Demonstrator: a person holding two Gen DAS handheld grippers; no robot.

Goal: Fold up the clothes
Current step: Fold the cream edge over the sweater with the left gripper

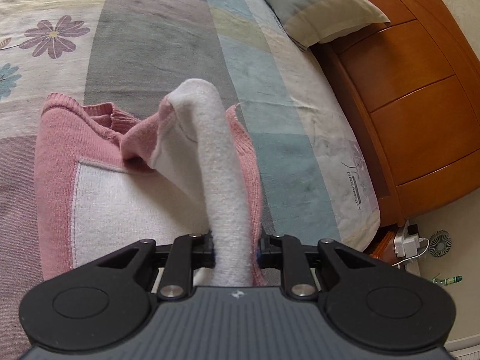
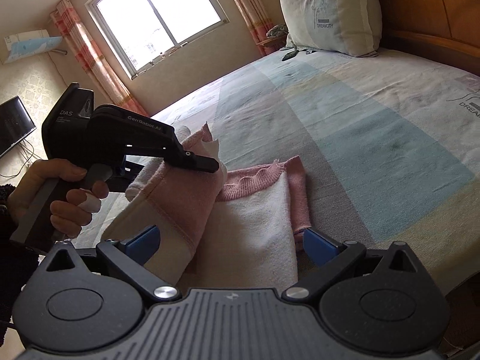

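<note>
Patchwork bedspread (image 1: 156, 39) stretches ahead of the left claw (image 1: 235, 247), which is clamped on a white fold of the pink-and-white sweater (image 1: 120, 198), seemingly mid-fold. From the right wrist, the right claw (image 2: 231, 244) gapes over the sweater's hem; the left hand (image 2: 57, 195) holds its tool level. Next, lay the fold flat.

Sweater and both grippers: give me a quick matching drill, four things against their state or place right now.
Things:
1. left gripper
2. right gripper
3. sweater
4. pillow

States or places:
A. open, blue fingers either side of the garment's near edge
B. propped at the wooden headboard
C. shut on a raised fold of cloth
D. pink and white, partly folded on the bedspread

Pairs: 1-C, 2-A, 3-D, 4-B
</note>
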